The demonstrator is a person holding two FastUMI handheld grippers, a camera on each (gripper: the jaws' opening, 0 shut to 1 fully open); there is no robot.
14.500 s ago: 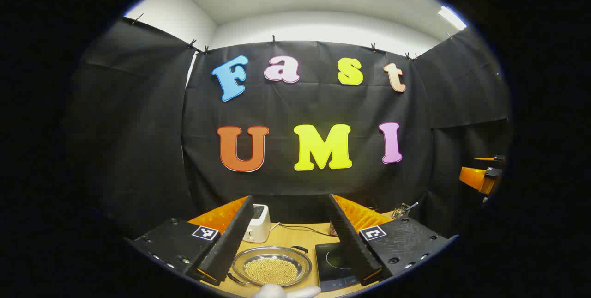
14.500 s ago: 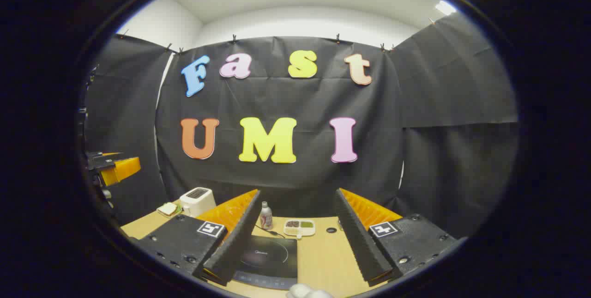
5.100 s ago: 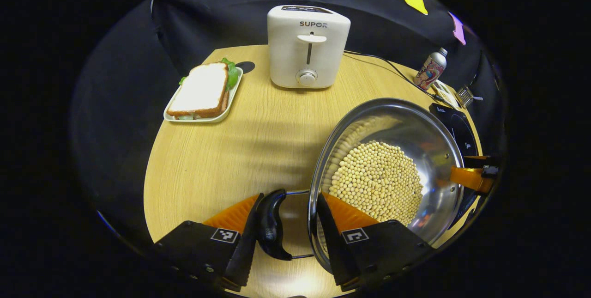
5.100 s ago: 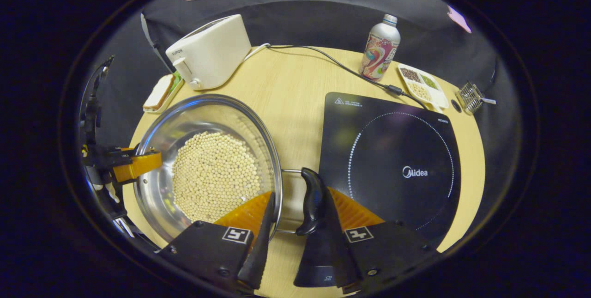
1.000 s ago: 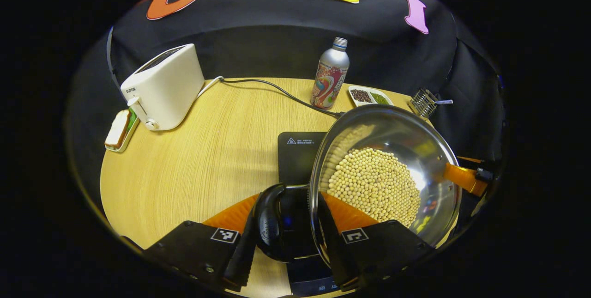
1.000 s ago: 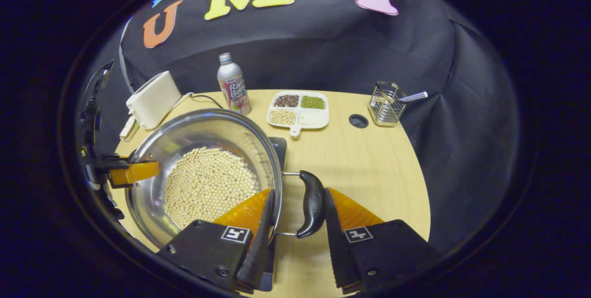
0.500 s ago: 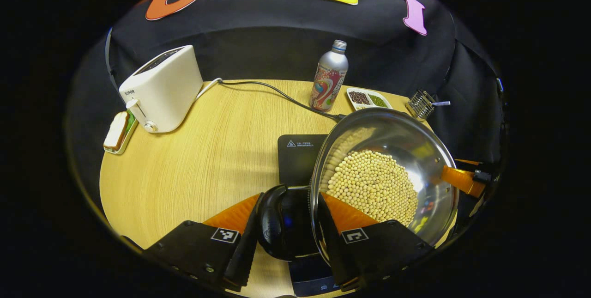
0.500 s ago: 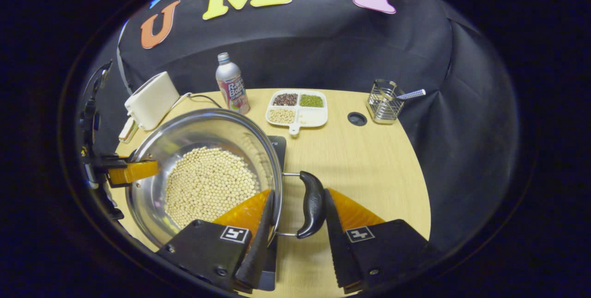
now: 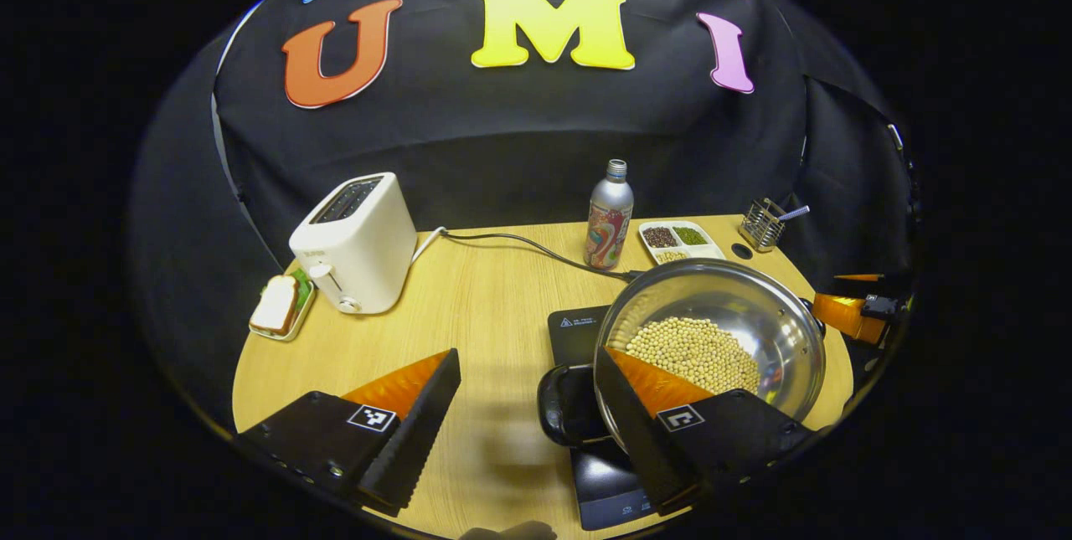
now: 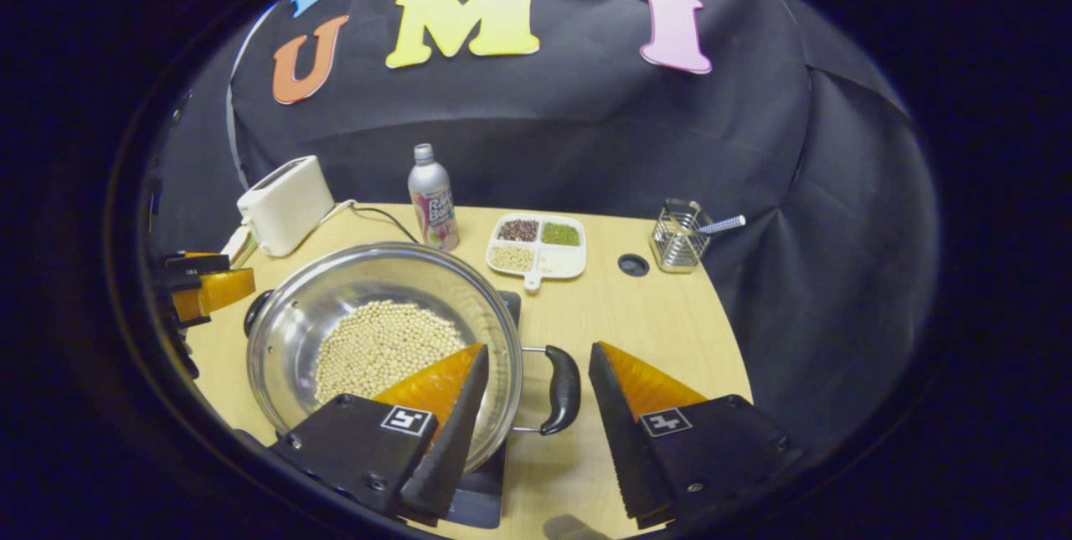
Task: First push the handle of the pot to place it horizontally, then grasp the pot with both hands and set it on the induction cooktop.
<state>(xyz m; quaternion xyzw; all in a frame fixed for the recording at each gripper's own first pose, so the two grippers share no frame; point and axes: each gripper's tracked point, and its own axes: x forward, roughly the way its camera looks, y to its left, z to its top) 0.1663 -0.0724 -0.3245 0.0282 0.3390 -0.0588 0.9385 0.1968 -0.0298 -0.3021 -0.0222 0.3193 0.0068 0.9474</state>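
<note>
Wooden table [image 9: 469,306], pot [image 9: 754,314] on induction cooktop [image 9: 569,326], both tongs [image 9: 528,431] [image 10: 532,431] apart, empty.

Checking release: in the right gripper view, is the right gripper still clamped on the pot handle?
No, the right gripper stands open, its fingers clear of the pot handle on both sides.

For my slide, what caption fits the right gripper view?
Pot of beans sits on the cooktop, right gripper open around its handle.
</note>
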